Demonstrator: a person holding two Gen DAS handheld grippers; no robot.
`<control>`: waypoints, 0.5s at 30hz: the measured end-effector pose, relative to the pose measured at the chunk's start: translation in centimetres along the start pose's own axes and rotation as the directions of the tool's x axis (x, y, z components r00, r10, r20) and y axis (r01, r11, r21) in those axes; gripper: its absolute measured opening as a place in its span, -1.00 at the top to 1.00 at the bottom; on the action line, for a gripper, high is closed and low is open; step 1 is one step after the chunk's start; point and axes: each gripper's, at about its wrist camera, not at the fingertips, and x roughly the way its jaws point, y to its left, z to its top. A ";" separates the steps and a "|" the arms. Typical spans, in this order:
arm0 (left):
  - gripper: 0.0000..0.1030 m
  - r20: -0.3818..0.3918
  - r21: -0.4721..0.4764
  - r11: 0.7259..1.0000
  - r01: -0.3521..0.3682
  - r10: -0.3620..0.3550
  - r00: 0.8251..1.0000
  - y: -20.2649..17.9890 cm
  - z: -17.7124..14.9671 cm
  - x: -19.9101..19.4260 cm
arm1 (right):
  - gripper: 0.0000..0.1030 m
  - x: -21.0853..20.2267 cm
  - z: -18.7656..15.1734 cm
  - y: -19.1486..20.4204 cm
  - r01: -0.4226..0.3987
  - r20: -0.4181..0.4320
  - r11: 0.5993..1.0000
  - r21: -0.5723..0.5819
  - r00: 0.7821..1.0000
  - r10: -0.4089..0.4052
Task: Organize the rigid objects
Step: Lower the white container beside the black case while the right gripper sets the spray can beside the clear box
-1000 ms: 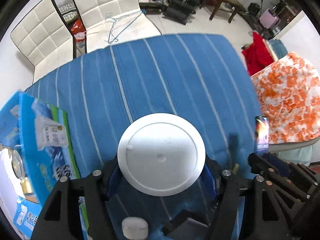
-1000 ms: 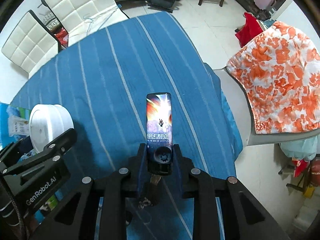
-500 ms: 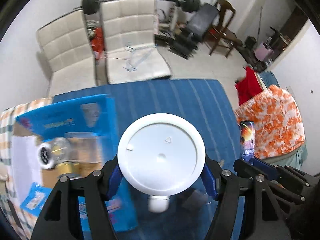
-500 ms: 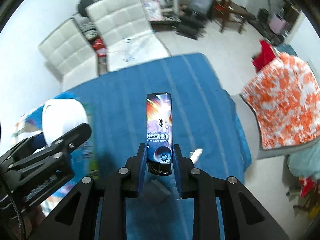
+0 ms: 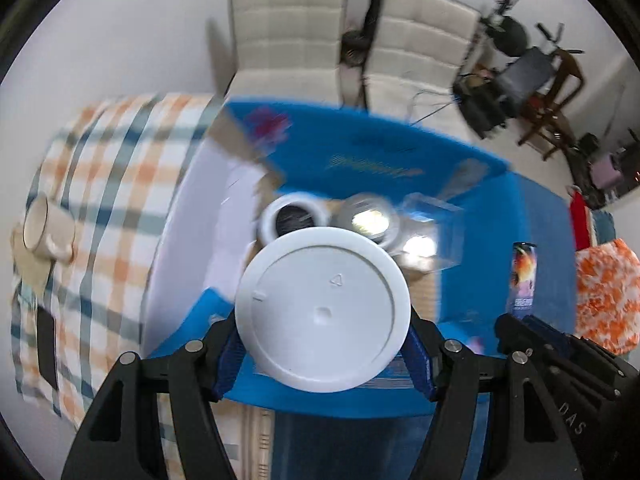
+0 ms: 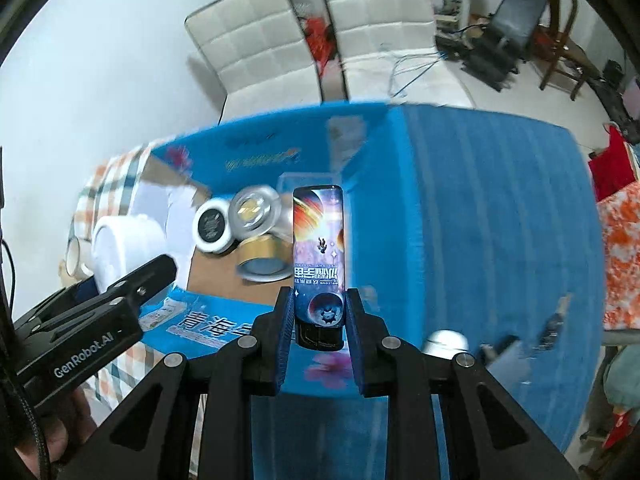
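My left gripper (image 5: pixel 323 344) is shut on a round white container (image 5: pixel 322 312), held above the near edge of an open blue cardboard box (image 5: pixel 360 160). My right gripper (image 6: pixel 318 316) is shut on a slim space-patterned case (image 6: pixel 318 248), held upright over the same box (image 6: pixel 256 156). The case also shows at the right in the left wrist view (image 5: pixel 523 280). Inside the box lie a black-lidded white jar (image 6: pixel 211 227), a clear-topped round tin (image 6: pixel 253 210) and a gold tape roll (image 6: pixel 262 262).
A plaid cloth (image 5: pixel 92 184) with a beige mug (image 5: pixel 42 228) and a dark flat object (image 5: pixel 47 350) lies left of the box. A small white cap (image 6: pixel 446 342) and dark items (image 6: pixel 516 350) lie on the blue striped tablecloth (image 6: pixel 500 200). White chairs (image 6: pixel 320 40) stand behind.
Both grippers have swung left from the open tablecloth to above the blue box, still holding the container and the case. The box interior has come into view.
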 end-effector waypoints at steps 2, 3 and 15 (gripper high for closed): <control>-0.27 -0.033 -0.016 1.000 -0.002 0.001 0.999 1.7 -0.1 1.7 | 0.48 2.4 0.1 0.9 0.009 -0.036 1.000 0.014 0.999 -0.008; -0.27 -0.052 -0.015 1.000 -0.004 0.003 0.999 2.0 0.0 2.6 | 0.48 3.3 0.1 1.2 0.019 -0.047 1.000 0.019 0.999 -0.018; -0.27 -0.204 0.054 0.998 0.011 0.000 0.979 2.6 -0.1 10.1 | 0.48 11.1 0.3 0.7 0.133 -0.146 0.990 0.046 0.981 -0.125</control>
